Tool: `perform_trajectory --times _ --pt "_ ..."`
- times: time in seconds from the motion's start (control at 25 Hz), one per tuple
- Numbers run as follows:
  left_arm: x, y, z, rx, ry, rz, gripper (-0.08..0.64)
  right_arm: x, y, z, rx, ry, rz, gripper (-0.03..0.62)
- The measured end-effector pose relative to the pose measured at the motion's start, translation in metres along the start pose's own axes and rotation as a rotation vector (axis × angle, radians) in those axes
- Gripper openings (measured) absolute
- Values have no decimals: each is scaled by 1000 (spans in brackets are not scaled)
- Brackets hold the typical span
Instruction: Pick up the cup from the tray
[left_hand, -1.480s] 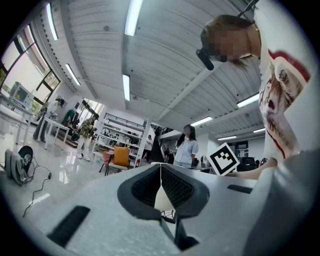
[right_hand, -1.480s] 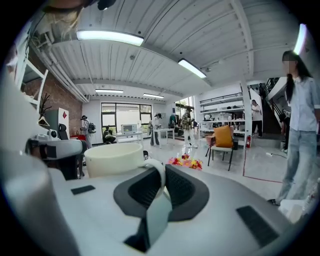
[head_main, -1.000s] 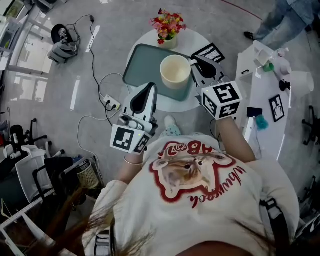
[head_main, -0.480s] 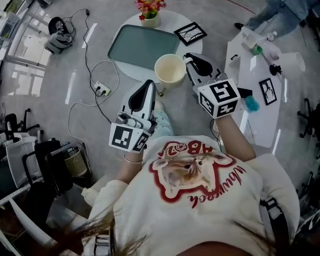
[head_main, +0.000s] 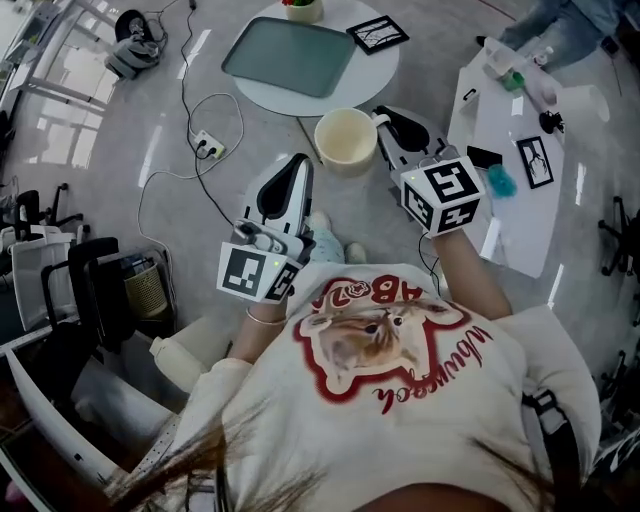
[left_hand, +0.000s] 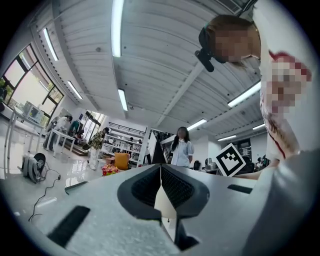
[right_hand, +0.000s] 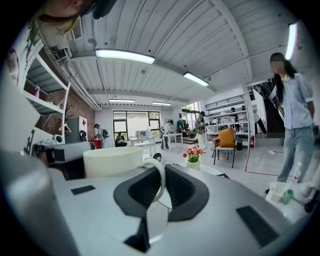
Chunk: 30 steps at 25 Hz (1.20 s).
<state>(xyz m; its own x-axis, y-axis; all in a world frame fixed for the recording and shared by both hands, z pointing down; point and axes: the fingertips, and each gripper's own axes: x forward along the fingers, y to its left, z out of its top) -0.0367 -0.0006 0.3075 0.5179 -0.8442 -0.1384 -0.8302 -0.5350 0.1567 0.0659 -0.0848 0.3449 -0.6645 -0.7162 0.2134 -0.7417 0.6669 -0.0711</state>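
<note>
The right tool (head_main: 386, 124) is clamped on the thin loop handle (right_hand: 159, 176) of the cream cup (head_main: 345, 140), its two dark pads pressed on either side of the loop. The cup's body (right_hand: 112, 160) sits upright just to the left of the jaws, with its open mouth up. The cup hangs in the air above the grey floor (head_main: 190, 190), off the tray (head_main: 290, 55). The tray lies well ahead of this tool and to its left, on the round white surface (head_main: 350, 95). The left tool (head_main: 296, 166) is held level beside the right one, its jaws pressed together with nothing between them (left_hand: 160, 176). The cup is just ahead of it and to its right, not touching it. A long white surface (head_main: 510, 200) stands to the right of the right tool.
</note>
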Motion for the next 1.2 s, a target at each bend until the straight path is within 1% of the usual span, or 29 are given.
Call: perform_trajectory --times 0.28,0.44,0.56,0.72,0.88,1.08,1.2 --pt "-24 -13 2 -18 5 -4 15 -19 19 7 11 -13 1 48" --pt "-37 -10 7 -21 -10 -15 15 -30 33 15 3 -25 -25 48" --pt "-58 -11 10 -16 -11 -25 14 -45 51 13 6 -30 -53 48" --pt "-99 -23 19 10 -2 -65 15 -73 85 7 32 -52 -96 48" --pt "-150 -32 27 25 4 -93 14 -98 132 -6 53 -61 -127 48" --pt "-209 -41 27 0 22 -115 15 -127 187 -20 77 -68 -165 48" --pt "-230 -50 23 -9 34 -123 15 -142 210 -24 87 -68 -157 48"
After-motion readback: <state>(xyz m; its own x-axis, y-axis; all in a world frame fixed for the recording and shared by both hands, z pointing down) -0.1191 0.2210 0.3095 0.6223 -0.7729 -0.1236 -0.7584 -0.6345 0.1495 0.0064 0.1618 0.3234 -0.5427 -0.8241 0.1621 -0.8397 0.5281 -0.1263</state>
